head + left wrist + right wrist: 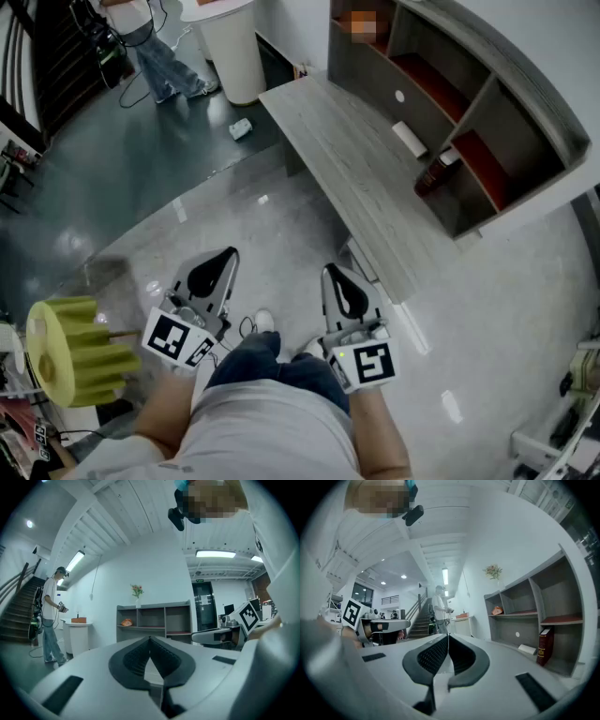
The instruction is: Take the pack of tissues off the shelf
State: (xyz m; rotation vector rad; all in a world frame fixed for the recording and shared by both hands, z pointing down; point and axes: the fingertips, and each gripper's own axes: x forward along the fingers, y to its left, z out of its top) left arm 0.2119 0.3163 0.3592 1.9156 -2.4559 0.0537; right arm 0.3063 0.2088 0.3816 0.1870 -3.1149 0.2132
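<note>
Head view shows the grey shelf (539, 103) filling the upper right of the frame, with the long bench (347, 159) along its front. Your left tool (228, 255) and right tool (334, 274), low centre, are both closed and empty. The pack of tissues (409, 139) lies in the shelf's lowest bay, near a dark red book (436, 172).

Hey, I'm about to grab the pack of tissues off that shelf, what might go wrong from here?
1. The dark red book stands close beside the pack of tissues; a wide reach might tip it.
2. The left gripper and right gripper are both shut; arriving that way would likely just push the pack deeper into the shelf.
</note>
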